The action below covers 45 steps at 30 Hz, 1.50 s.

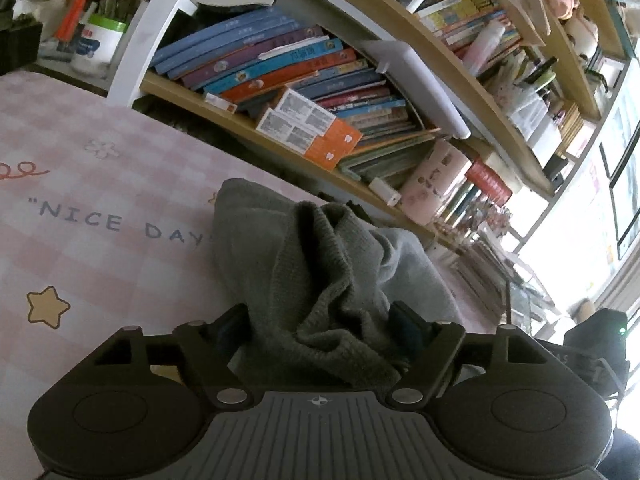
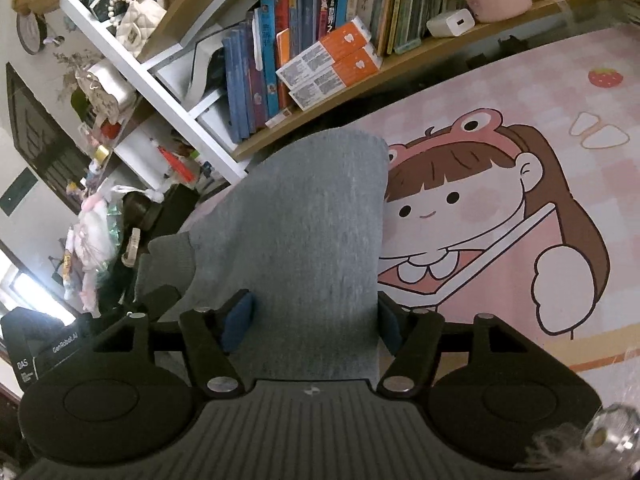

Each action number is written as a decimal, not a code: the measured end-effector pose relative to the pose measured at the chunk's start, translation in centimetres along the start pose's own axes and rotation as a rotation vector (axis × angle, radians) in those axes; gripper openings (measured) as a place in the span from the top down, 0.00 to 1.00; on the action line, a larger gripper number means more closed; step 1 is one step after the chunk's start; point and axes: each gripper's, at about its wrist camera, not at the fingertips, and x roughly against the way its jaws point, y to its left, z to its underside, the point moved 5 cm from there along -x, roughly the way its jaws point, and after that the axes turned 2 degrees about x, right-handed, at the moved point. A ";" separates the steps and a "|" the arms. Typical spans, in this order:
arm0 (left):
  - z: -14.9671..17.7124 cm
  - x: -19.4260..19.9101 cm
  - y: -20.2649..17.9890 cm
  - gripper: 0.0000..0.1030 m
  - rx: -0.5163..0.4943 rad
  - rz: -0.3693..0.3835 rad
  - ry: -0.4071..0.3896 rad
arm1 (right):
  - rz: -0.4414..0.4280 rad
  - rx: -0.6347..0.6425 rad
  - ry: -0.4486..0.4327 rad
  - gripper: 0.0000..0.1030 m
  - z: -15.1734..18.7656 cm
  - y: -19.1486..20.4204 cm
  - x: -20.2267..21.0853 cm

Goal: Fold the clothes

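**Two claws, one grey sweater, halfway through a fold**

A grey knit sweater (image 1: 320, 280) lies on a pink mat (image 1: 100, 200) with stars and the words "NICE DAY" on it. The mat covers a desk, and a shelf of books (image 1: 300, 80) stands right behind it.

The left gripper (image 1: 320, 332) has a thick, bunched-up bit of the sweater between its two fingers. The cloth fills the whole gap and piles up in wrinkles there. The fingers are spread fairly wide, and I cannot tell if they are squeezing the cloth or only sitting around it.

The right gripper (image 2: 316, 320) sits over a smooth, flat part of the sweater (image 2: 304, 220). That part runs straight away from it toward the books, beside the cartoon girl (image 2: 460, 200) drawn on the mat. The cloth goes between its blue pads (image 2: 240, 320), but there seems to be a little room on the left side. I cannot tell if this claw is pinching either.

My guess is that the fold is in the middle. One side looks neat and the other side is still a lump.

Next, both claws need a firm hold on the cloth. Then the lumpy side should be pulled out flat and laid over the smooth side, with the edges lined up. Soft knit slips and sags, so slow, even moves seem best.
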 end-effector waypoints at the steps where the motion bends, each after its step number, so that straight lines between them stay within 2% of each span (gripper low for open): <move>1: 0.0 0.0 -0.1 0.24 -0.005 -0.001 0.000 | 0.002 0.008 -0.003 0.49 0.1 0.2 0.0; 2: 0.1 -0.1 -0.1 0.26 -0.009 -0.003 -0.001 | 0.006 0.022 -0.010 0.51 0.1 0.4 0.1; 3: 0.1 0.0 -0.3 0.36 -0.012 -0.006 -0.009 | 0.015 0.051 -0.023 0.54 0.1 0.8 0.3; 5: 0.1 0.2 -0.8 0.48 -0.028 -0.016 -0.035 | 0.035 0.133 -0.069 0.59 0.1 2.0 0.7; 6: 0.1 0.4 -1.2 0.50 -0.049 -0.020 -0.049 | 0.043 0.176 -0.096 0.63 0.1 2.6 0.9; 9: 0.1 0.7 -2.0 0.51 -0.098 -0.024 -0.068 | 0.051 0.273 -0.152 0.67 0.2 3.9 1.5; 12: 0.0 0.5 -1.5 0.50 -0.071 -0.018 -0.050 | 0.076 0.283 -0.132 0.67 0.3 3.9 1.2; 17: -0.1 0.1 -1.0 0.42 -0.042 -0.020 -0.024 | 0.094 0.202 -0.084 0.57 0.3 2.8 0.6; 22: 0.1 -0.3 -0.7 0.32 -0.041 -0.028 -0.002 | 0.061 0.071 -0.038 0.48 0.3 1.1 0.2; 29: 0.2 -0.9 0.2 0.24 0.019 -0.013 0.033 | 0.036 0.011 -0.012 0.47 0.5 0.2 -0.2; 31: 0.2 -1.0 0.2 0.24 0.022 -0.013 0.034 | 0.028 0.013 -0.009 0.52 0.6 0.2 -0.2; 34: 0.2 -0.9 -0.2 0.32 0.005 -0.009 0.025 | 0.023 0.041 -0.020 0.59 0.6 0.7 0.0; 36: 0.2 -0.6 -0.4 0.43 -0.005 0.002 0.011 | 0.026 0.076 -0.034 0.62 0.6 1.2 0.1; 38: 0.2 -0.4 -0.8 0.47 -0.020 0.006 0.000 | 0.035 0.134 -0.058 0.65 0.6 2.0 0.4; 41: 0.0 0.0 -1.1 0.50 -0.037 0.010 -0.018 | 0.045 0.224 -0.098 0.68 0.6 3.3 0.7; 45: -0.3 0.4 -1.1 0.51 -0.030 0.027 -0.038 | 0.025 0.247 -0.118 0.69 0.5 3.6 0.9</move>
